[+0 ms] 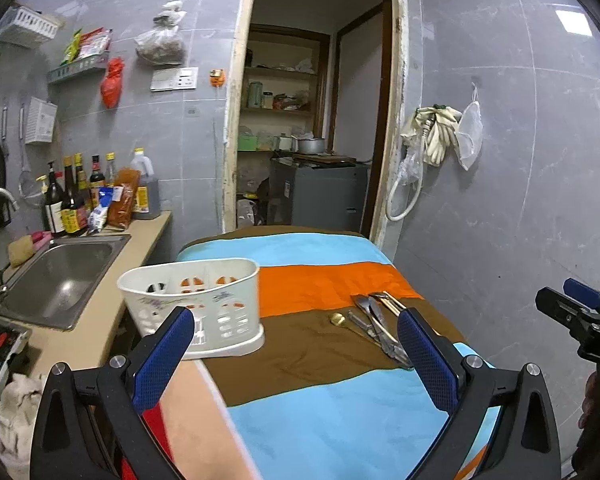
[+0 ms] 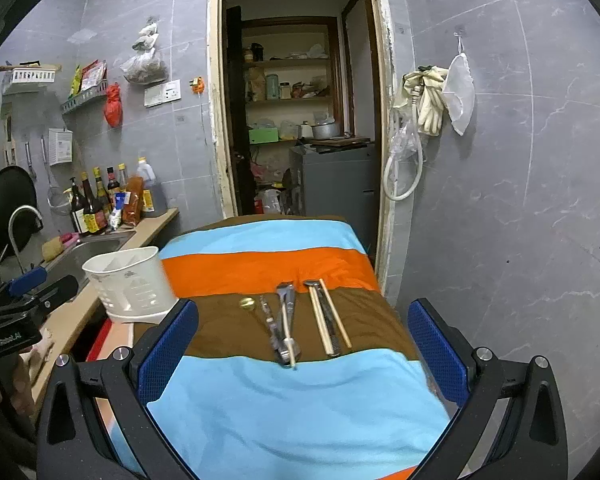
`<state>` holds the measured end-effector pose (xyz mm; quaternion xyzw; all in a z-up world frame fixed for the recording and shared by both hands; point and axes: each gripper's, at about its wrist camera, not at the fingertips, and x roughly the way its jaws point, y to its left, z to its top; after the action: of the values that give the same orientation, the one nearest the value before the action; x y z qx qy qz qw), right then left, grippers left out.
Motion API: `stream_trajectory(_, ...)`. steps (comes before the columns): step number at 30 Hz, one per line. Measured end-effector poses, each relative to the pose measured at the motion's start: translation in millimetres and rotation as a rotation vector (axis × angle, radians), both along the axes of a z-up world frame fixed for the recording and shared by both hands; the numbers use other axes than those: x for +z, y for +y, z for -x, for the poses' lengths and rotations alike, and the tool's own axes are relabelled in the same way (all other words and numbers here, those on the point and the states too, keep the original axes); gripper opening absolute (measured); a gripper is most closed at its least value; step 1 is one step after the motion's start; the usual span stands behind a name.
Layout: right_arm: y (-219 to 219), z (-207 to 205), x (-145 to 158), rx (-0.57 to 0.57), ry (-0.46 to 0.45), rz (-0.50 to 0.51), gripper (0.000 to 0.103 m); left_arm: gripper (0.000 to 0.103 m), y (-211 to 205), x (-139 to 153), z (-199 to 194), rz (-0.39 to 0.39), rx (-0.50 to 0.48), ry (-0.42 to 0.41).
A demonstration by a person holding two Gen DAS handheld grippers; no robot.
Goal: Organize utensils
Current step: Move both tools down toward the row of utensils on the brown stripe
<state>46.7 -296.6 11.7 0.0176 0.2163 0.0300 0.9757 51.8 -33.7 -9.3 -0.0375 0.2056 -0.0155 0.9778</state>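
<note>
Item: utensils (image 2: 300,320), 1 loose group lying flat on the brown band of a striped cloth (image 2: 284,412) covering a table, right of centre; none in the holder yet. Contents as far as can be told: a small spoon with a gold bowl (image 2: 247,303) at the left of the group, several metal pieces overlapping in the middle (image 2: 286,320), and 2 pale chopsticks (image 2: 329,316) with a dark-handled piece between them at the right; exact count of the metal pieces cannot be told. Long axis: all run near-to-far, handles toward the near edge, slightly fanned. Destination: white perforated utensil holder (image 1: 204,304), upright with inner dividers, at the left edge of the table beside the sink (image 1: 60,276) counter, well apart from the group. Right gripper (image 2: 304,344): jaws spread wide, nothing between them, raised above the near blue band; the group lies directly ahead, centred between the 2 blue pads. Left gripper (image 1: 296,344): jaws likewise spread and empty; the holder lies just behind its left pad and the utensils toward its right pad. Judgement: the right gripper is the nearer and better aligned, and since the jaws close left-to-right, across the handles, a straight descent should catch 1 piece; the overlap in the middle risks lifting 2.
</note>
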Motion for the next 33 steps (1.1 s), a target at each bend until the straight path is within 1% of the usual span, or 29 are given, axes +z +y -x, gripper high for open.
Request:
stream_trajectory(5, -18, -25, -2, 0.009, 0.006, 0.0, 0.102, 0.102, -15, -3, -25, 0.0, -0.002, 0.02)
stream_trajectory(7, -27, -41, -4, 0.018, 0.018, -0.006, 0.102, 0.102, -21, -6, -37, 0.0, 0.009, 0.046)
stream_trajectory(13, -49, -96, -14, 0.062, 0.058, -0.007, 0.102, 0.102, -34, -21, -81, 0.031, 0.041, 0.119)
stream_trajectory(19, -69, -157, -35, 0.128, 0.118, -0.038, 0.102, 0.102, -43, -45, -122, 0.084, 0.07, 0.192)
stream_trajectory(23, -71, -199, -53, 0.183, 0.17, -0.046, 0.102, 0.101, -47, -63, -147, 0.099, 0.079, 0.23)
stream_trajectory(24, -70, -207, -58, 0.193, 0.182, -0.046, 0.1, 0.099, -49, -67, -152, 0.099, 0.081, 0.238)
stream_trajectory(26, -68, -228, -72, 0.226, 0.221, -0.042, 0.091, 0.093, -51, -77, -165, 0.1, 0.079, 0.258)
stream_trajectory(28, -64, -245, -85, 0.258, 0.261, -0.046, 0.079, 0.084, -52, -91, -180, 0.112, 0.078, 0.294)
stream_trajectory(29, -62, -253, -93, 0.275, 0.282, -0.05, 0.075, 0.082, -51, -97, -185, 0.12, 0.077, 0.31)
stream_trajectory(30, -60, -264, -101, 0.293, 0.307, -0.053, 0.062, 0.077, -50, -105, -193, 0.135, 0.073, 0.331)
stream_trajectory(31, -58, -274, -109, 0.311, 0.338, -0.056, 0.053, 0.071, -51, -112, -201, 0.15, 0.069, 0.352)
stream_trajectory(32, -57, -283, -118, 0.332, 0.366, -0.065, 0.051, 0.068, -50, -119, -206, 0.161, 0.064, 0.368)
stream_trajectory(33, -55, -289, -124, 0.348, 0.383, -0.073, 0.049, 0.062, -50, -126, -212, 0.174, 0.055, 0.385)
